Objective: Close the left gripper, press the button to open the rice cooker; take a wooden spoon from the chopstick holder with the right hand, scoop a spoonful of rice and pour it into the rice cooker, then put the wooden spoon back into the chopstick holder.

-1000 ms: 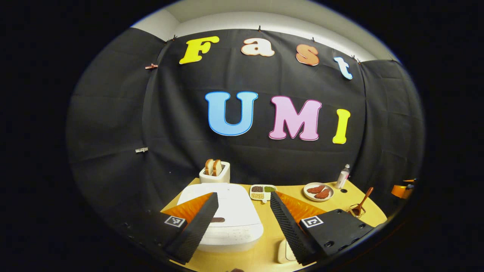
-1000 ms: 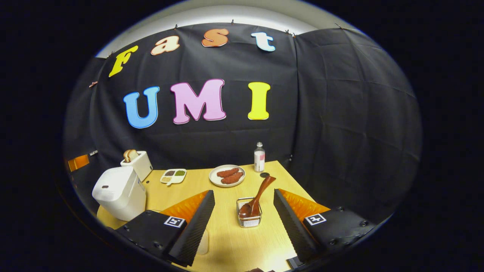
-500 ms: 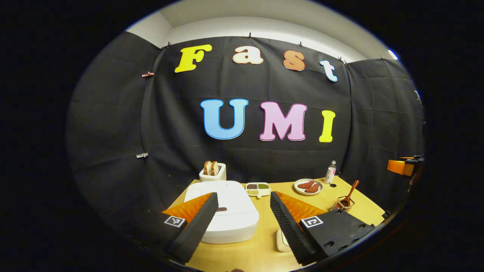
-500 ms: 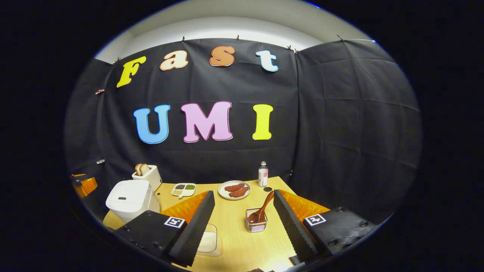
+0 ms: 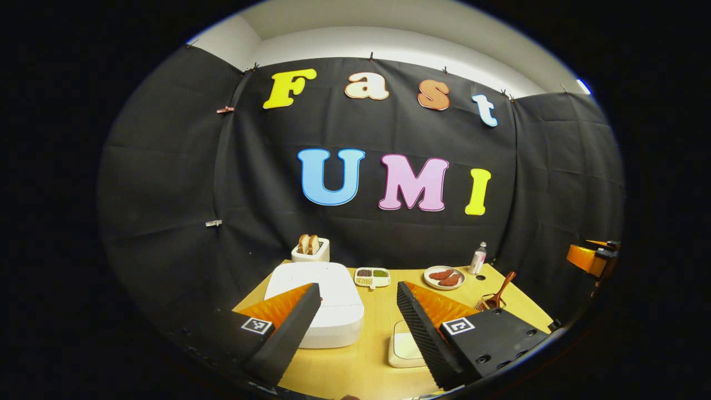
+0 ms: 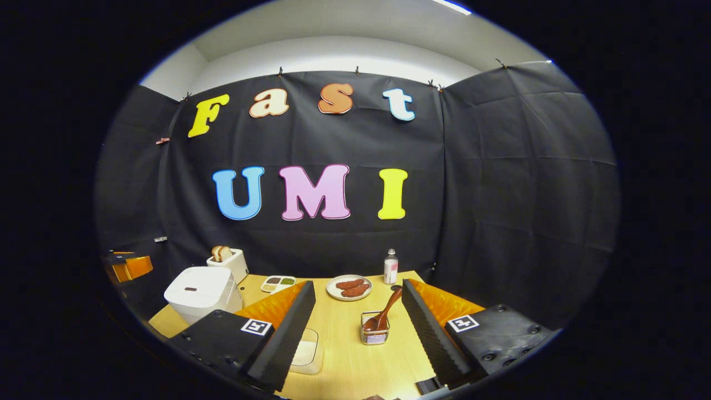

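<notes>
Black-curtained booth walls back a yellow wooden table (image 5: 377,355) where the closed white rice cooker (image 5: 322,303) sits between the empty, wide-open left gripper (image 5: 355,328) fingers, while the right gripper (image 6: 358,333), equally agape and empty, faces the brown wooden spoon (image 6: 386,314) standing ready in its wire chopstick holder (image 6: 375,335).

- Right tool (image 6: 358,319): fingers spread wide, holding nothing, above the wooden surface (image 6: 355,361).
- Wire chopstick holder (image 6: 375,335) stands between the fingers; the wooden spoon (image 6: 385,314) sits in it, handle leaning up to the right.
- White rice cooker (image 6: 201,291) at far left, lid down.
- Toaster (image 6: 228,261) behind it.
- Plate (image 6: 349,288), sectioned dish (image 6: 278,283) and bottle (image 6: 390,266) along the back edge.
- Shallow white container (image 6: 305,353) just beside the left finger.
</notes>
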A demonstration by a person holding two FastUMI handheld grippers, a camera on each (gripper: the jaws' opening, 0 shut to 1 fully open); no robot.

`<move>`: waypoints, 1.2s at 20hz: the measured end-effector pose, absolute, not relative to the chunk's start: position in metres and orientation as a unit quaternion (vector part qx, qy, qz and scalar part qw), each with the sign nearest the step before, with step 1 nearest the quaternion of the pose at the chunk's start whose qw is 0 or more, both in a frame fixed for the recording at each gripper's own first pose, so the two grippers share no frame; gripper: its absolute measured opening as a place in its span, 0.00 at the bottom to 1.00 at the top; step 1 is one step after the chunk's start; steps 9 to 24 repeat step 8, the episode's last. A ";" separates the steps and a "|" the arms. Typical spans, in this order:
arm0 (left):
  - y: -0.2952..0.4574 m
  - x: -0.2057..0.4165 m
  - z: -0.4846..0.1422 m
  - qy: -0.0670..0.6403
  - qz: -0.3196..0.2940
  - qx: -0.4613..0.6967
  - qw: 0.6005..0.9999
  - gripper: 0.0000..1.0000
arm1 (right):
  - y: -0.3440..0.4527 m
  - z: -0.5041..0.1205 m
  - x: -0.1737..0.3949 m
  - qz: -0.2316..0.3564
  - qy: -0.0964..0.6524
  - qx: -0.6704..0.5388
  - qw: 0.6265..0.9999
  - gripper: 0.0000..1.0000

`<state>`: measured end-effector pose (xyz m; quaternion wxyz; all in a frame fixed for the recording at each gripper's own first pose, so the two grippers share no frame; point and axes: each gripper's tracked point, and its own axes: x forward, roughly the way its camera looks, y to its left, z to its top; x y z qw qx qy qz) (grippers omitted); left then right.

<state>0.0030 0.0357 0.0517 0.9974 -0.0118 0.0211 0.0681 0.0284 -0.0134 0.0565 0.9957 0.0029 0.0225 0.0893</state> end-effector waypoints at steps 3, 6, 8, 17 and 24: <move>0.023 -0.010 0.048 0.027 0.077 -0.047 0.996 0.95 | -0.029 0.055 0.019 0.099 0.029 0.016 0.995 0.99; 0.015 -0.027 0.042 0.035 0.087 -0.061 0.994 0.95 | -0.046 0.058 0.007 0.097 0.032 0.015 0.995 0.98; 0.011 -0.041 0.041 0.037 0.096 -0.061 0.993 0.95 | -0.053 0.057 0.000 0.101 0.034 0.020 0.994 0.98; 0.011 -0.041 0.041 0.037 0.096 -0.061 0.993 0.95 | -0.053 0.057 0.000 0.101 0.034 0.020 0.994 0.98; 0.011 -0.041 0.041 0.037 0.096 -0.061 0.993 0.95 | -0.053 0.057 0.000 0.101 0.034 0.020 0.994 0.98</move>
